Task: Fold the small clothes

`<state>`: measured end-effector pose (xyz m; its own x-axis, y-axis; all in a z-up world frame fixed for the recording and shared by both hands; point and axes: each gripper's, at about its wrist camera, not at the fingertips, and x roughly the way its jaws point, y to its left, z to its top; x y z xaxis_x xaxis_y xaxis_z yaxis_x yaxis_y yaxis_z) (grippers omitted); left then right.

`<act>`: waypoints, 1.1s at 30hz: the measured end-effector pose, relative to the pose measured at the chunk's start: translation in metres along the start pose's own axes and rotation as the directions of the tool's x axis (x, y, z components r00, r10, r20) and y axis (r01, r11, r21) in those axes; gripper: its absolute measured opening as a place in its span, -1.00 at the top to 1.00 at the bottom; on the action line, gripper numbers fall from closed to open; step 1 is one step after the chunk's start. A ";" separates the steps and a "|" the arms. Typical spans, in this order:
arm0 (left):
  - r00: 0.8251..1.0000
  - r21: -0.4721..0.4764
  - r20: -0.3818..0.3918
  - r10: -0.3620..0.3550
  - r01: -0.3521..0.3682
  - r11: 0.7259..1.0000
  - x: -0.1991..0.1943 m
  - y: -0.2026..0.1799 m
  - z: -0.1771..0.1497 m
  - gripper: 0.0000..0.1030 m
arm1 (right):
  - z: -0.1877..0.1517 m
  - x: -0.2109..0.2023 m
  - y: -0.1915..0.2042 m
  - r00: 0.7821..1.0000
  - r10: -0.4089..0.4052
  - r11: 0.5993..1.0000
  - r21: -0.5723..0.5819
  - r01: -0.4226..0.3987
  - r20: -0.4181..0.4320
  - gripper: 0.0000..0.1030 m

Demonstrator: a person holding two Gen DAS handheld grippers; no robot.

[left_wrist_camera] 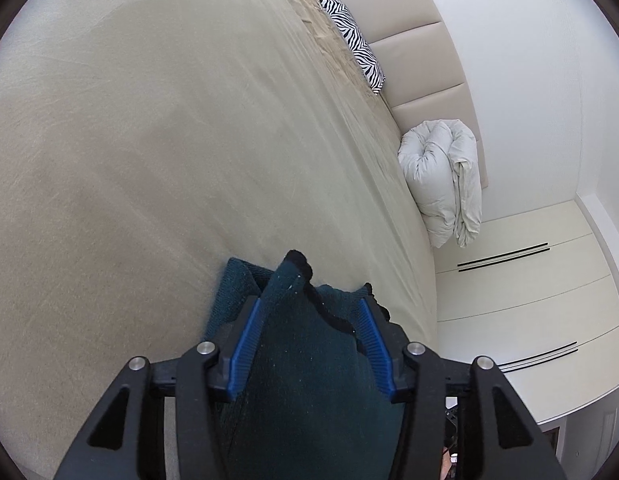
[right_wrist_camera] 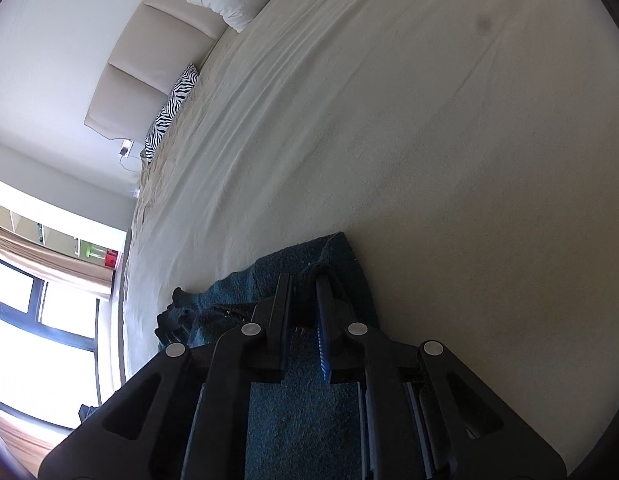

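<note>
A dark teal knit garment (left_wrist_camera: pixel 301 380) with a black edge lies at the near edge of the beige bed (left_wrist_camera: pixel 149 160). In the left wrist view my left gripper (left_wrist_camera: pixel 309 300) stands open. A raised fold of the garment sits between its blue pads (left_wrist_camera: pixel 245 344), loose on the right side. In the right wrist view the same garment (right_wrist_camera: pixel 277 268) lies flat on the bed (right_wrist_camera: pixel 429 160). My right gripper (right_wrist_camera: pixel 302 277) has its jaws close together, with a bunched dark edge of the cloth pinched at the tips.
A rolled pale duvet (left_wrist_camera: pixel 441 176) and a zebra-print pillow (left_wrist_camera: pixel 355 44) lie by the padded headboard (left_wrist_camera: pixel 421 60). White drawers (left_wrist_camera: pixel 529 292) stand beside the bed. A bright window (right_wrist_camera: pixel 37 328) is at the left in the right wrist view.
</note>
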<state>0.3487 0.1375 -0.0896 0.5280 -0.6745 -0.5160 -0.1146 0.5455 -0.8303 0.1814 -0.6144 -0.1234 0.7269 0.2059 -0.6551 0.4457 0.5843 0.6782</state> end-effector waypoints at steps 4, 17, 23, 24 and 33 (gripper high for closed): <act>1.000 0.096 0.016 0.021 -0.023 0.995 -0.022 -0.013 -0.020 -0.02 | -0.004 -0.013 0.009 0.999 -0.012 0.999 -0.052 0.014 0.031 0.21; 0.980 0.303 0.035 0.194 -0.196 0.933 -0.044 -0.007 -0.101 -0.01 | -0.062 -0.079 0.016 0.981 -0.185 0.929 -0.314 0.196 0.065 -0.15; 0.970 0.326 0.042 0.237 -0.238 0.915 -0.049 0.003 -0.114 0.04 | -0.109 -0.094 0.012 0.967 -0.246 0.863 -0.439 0.251 0.068 -0.03; 0.970 0.328 0.040 0.238 -0.238 0.914 -0.050 0.004 -0.117 0.04 | -0.115 -0.100 0.007 0.964 -0.254 0.855 -0.449 0.259 0.073 -0.03; 0.961 0.333 0.037 0.275 -0.272 0.903 -0.051 0.015 -0.124 0.44 | -0.122 -0.109 -0.013 0.963 -0.264 0.868 -0.422 0.260 0.051 0.15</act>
<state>0.2158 0.1185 -0.1014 0.5065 -0.4795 -0.7167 0.0333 0.8414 -0.5394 0.0330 -0.5489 -0.1014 0.6093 0.0044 -0.7929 0.3553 0.8924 0.2781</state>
